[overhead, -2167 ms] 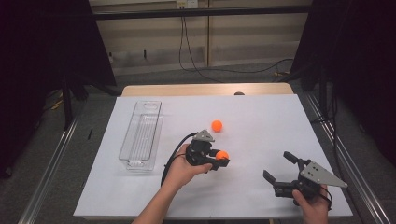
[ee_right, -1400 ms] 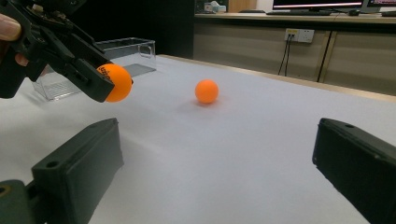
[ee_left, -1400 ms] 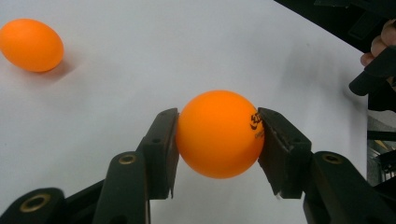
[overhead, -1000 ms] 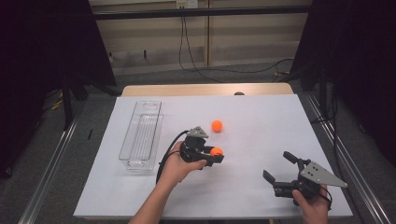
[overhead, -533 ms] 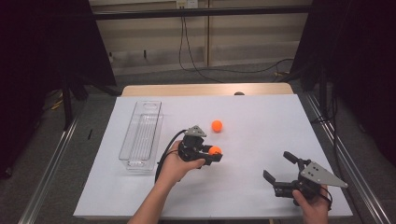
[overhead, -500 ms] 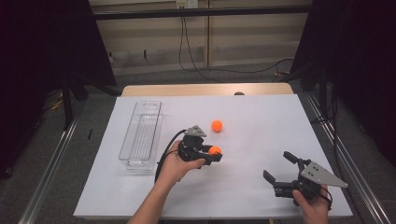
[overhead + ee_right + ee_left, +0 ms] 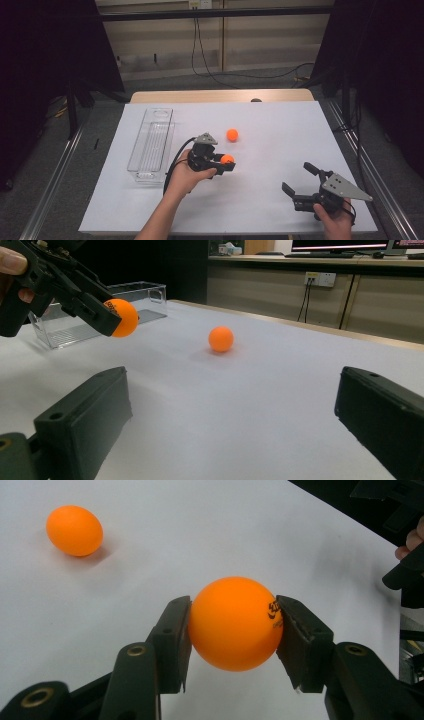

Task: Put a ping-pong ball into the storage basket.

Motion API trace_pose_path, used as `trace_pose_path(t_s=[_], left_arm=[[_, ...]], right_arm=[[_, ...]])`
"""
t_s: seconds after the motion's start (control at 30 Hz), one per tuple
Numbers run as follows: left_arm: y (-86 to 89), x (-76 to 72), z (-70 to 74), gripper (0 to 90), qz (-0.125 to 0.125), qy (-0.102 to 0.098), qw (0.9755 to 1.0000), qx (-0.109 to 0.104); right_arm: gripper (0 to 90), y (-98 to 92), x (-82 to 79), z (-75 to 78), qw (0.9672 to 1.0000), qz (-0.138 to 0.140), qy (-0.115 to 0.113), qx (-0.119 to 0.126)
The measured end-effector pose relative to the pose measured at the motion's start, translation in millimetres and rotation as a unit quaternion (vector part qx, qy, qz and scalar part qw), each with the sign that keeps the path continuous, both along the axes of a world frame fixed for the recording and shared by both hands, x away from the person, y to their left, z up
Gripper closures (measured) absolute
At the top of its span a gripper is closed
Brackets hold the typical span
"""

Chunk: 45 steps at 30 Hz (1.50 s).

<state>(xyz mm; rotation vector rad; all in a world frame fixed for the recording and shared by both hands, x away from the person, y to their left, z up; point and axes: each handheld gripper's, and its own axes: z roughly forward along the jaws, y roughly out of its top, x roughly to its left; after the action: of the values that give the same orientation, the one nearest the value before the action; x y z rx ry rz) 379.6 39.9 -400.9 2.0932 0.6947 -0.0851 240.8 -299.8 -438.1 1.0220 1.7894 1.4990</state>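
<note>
Where seen from high view: left gripper [image 7: 226, 162] clamped on small round orange plastic ball [image 7: 227, 159] mid white table [image 7: 280, 130], near clear plastic tray [image 7: 150, 145]; second orange ball [image 7: 232, 134] lying just beyond; right gripper [image 7: 296, 181] wide open, empty. Left gripper view: pads pressing ball [image 7: 235, 623] both sides. Right gripper view: nothing between jaws, held ball [image 7: 121, 317] raised off table.

a clear plastic tray [image 7: 150, 147] sits left on the white table [image 7: 280, 130]; a second orange ball [image 7: 232, 134] lies nearby, cables [image 7: 210, 60] perhaps behind

2 orange balls [image 7: 227, 159] [image 7: 232, 134], 1 clear tray [image 7: 150, 145] at left, 2 grippers [image 7: 224, 165] [image 7: 295, 182], 1 white table [image 7: 280, 130].
</note>
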Motion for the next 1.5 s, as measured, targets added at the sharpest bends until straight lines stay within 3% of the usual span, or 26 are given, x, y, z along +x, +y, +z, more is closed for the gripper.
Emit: trace_pose_path(t_s=[1.5], left_arm=[[29.6, 10.8, 9.2, 50.8, 0.042, -0.004, 0.9991, -0.006]], right_arm=[[1.0, -0.3, -0.3, 0.2, 1.0000, -0.001, 0.000, 0.001]])
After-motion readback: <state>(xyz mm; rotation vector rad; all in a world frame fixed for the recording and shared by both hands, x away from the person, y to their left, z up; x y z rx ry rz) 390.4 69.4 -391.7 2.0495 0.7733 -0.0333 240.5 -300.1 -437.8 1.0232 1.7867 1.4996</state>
